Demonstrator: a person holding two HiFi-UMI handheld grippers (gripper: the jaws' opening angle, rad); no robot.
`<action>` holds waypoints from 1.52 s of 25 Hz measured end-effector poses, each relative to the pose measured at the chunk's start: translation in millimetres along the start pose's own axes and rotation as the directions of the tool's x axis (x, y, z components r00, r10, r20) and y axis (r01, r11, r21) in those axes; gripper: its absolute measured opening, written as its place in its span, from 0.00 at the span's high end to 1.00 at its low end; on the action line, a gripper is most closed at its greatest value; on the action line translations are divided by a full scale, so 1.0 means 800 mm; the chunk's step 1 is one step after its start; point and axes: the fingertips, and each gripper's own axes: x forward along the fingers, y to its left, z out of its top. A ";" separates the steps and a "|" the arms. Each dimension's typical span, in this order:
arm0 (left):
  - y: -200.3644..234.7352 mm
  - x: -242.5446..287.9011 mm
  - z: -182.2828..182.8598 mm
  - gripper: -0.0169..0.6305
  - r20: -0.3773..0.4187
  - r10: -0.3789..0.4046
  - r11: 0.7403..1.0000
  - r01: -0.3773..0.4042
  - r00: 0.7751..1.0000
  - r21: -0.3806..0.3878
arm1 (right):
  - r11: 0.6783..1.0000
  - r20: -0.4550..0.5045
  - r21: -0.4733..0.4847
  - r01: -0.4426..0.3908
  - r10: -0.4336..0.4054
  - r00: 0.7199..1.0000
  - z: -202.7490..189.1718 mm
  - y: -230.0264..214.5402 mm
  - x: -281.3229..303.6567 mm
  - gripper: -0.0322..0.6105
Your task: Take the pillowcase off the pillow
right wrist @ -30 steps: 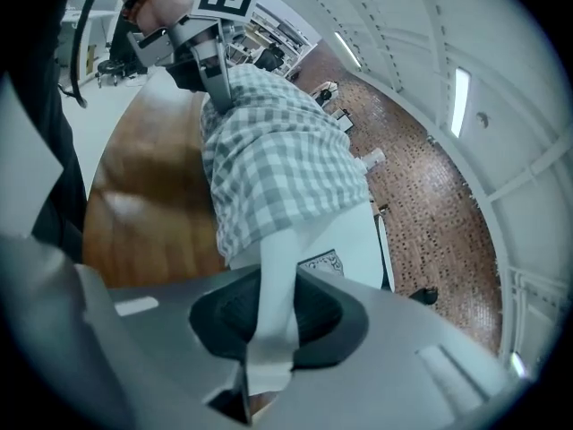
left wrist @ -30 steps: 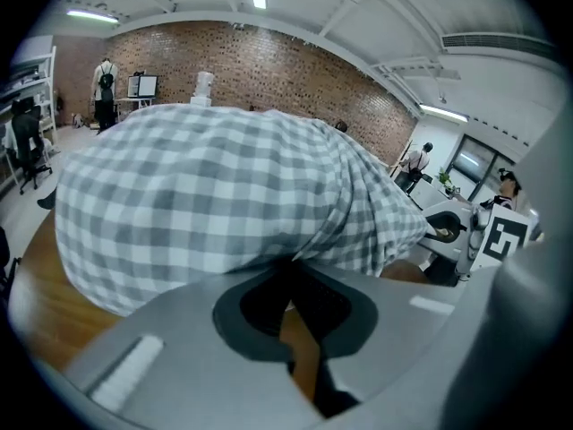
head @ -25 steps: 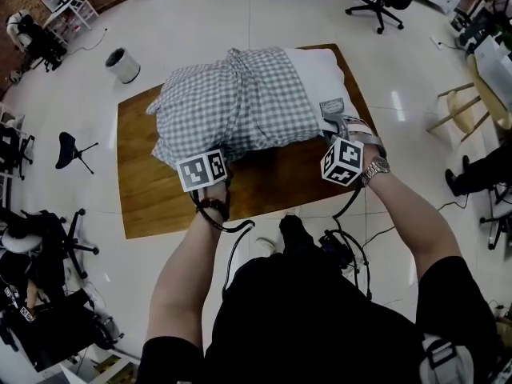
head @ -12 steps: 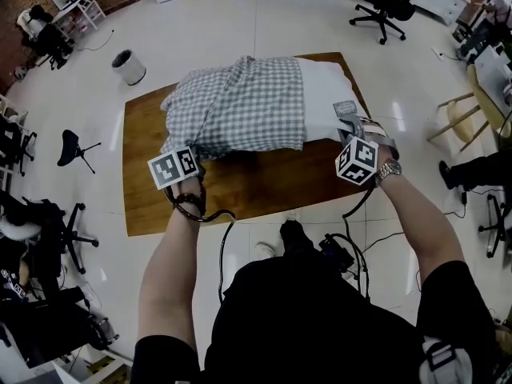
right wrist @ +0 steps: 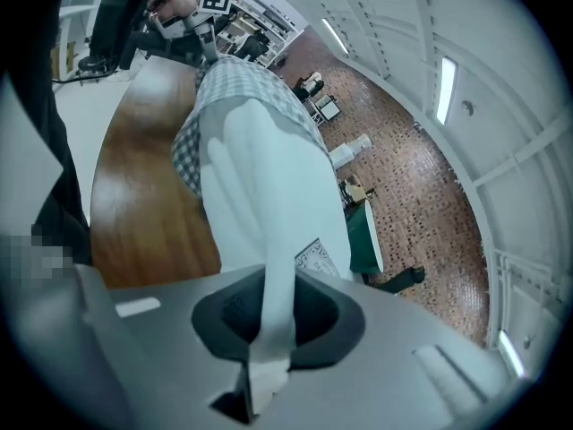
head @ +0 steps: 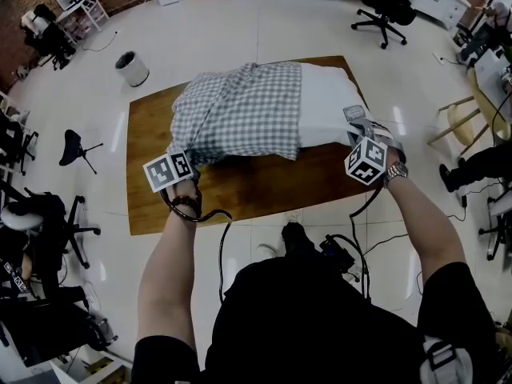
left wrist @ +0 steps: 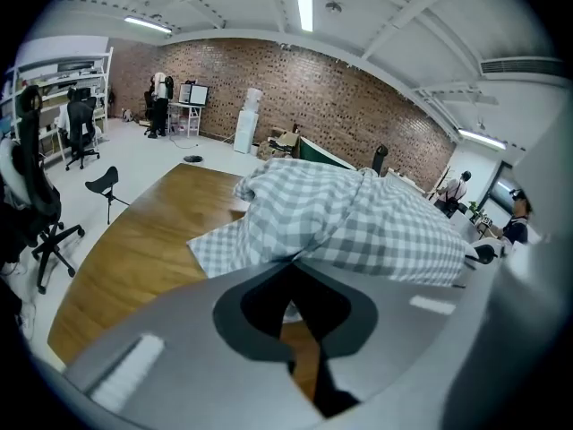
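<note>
A white pillow (head: pixel 326 106) lies on the wooden table (head: pixel 152 194), its left part inside a grey-and-white checked pillowcase (head: pixel 240 110). My left gripper (head: pixel 181 154) is shut on the pillowcase's near left corner; in the left gripper view the checked cloth (left wrist: pixel 358 222) runs into the closed jaws of that gripper (left wrist: pixel 291 271). My right gripper (head: pixel 357 125) is shut on the pillow's bare right end. In the right gripper view a fold of the white pillow (right wrist: pixel 260 177) is pinched in that gripper (right wrist: pixel 271 316), and the pillowcase (right wrist: pixel 224 79) lies beyond it.
The table stands on a white floor. A white bin (head: pixel 132 68) and a black stool (head: pixel 74 144) are to the left. Black office chairs (head: pixel 384 2) stand at the back right, and a wooden chair (head: pixel 456 114) is at the right.
My left gripper has moved left with the pillowcase corner in it, and more of the white pillow shows at the right. My right gripper has shifted slightly right, still on the pillow.
</note>
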 end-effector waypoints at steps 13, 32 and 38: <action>-0.020 -0.040 -0.012 0.89 0.043 -0.051 0.996 0.047 0.998 0.079 | 0.983 0.050 0.083 -0.161 0.158 0.986 0.017 0.045 -0.044 0.57; -0.076 -0.087 0.043 0.89 0.064 -0.089 0.963 0.070 0.994 0.260 | 0.971 0.167 0.118 -0.209 0.188 0.968 0.086 -0.002 -0.109 0.51; -0.135 -0.075 0.081 0.88 0.055 -0.133 0.931 0.106 0.990 0.350 | 0.962 0.198 0.143 -0.233 0.203 0.959 0.094 -0.046 -0.099 0.51</action>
